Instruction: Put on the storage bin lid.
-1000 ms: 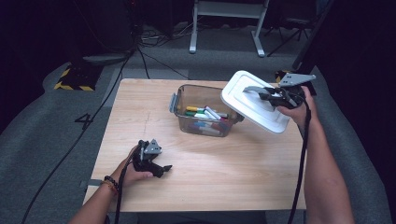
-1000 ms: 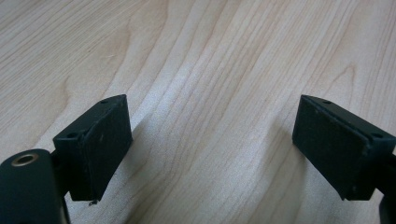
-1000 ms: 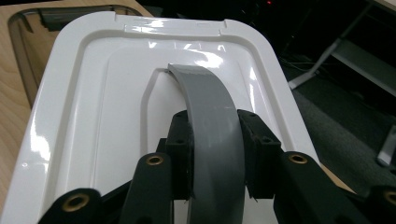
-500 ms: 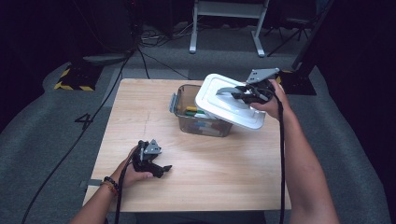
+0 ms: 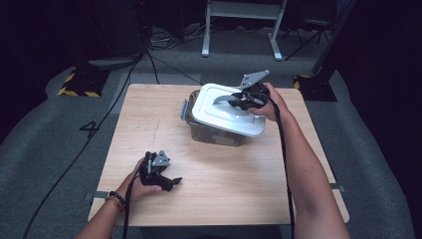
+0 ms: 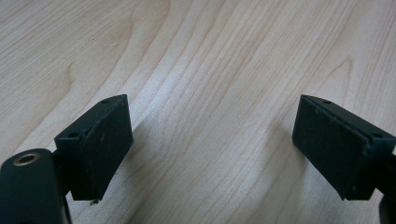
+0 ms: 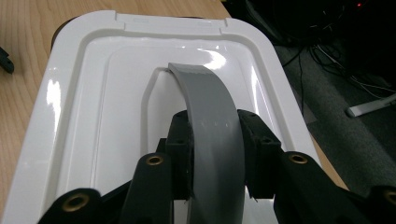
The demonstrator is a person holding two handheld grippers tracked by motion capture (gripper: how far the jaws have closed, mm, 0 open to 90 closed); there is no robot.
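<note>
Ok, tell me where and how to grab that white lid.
Take the white lid by its grey arched handle, coming from above with one jaw on each flat side. The strap stands clear of the smooth top, leaving room for the jaws; the right tool is shut on it that way.

My work surface is a light wooden table [image 5: 149, 119] with visible grain. Directly on it stands one clear plastic bin [image 5: 214, 133], towards the far right; grey carpet [image 5: 59, 124] lies beneath.
</note>
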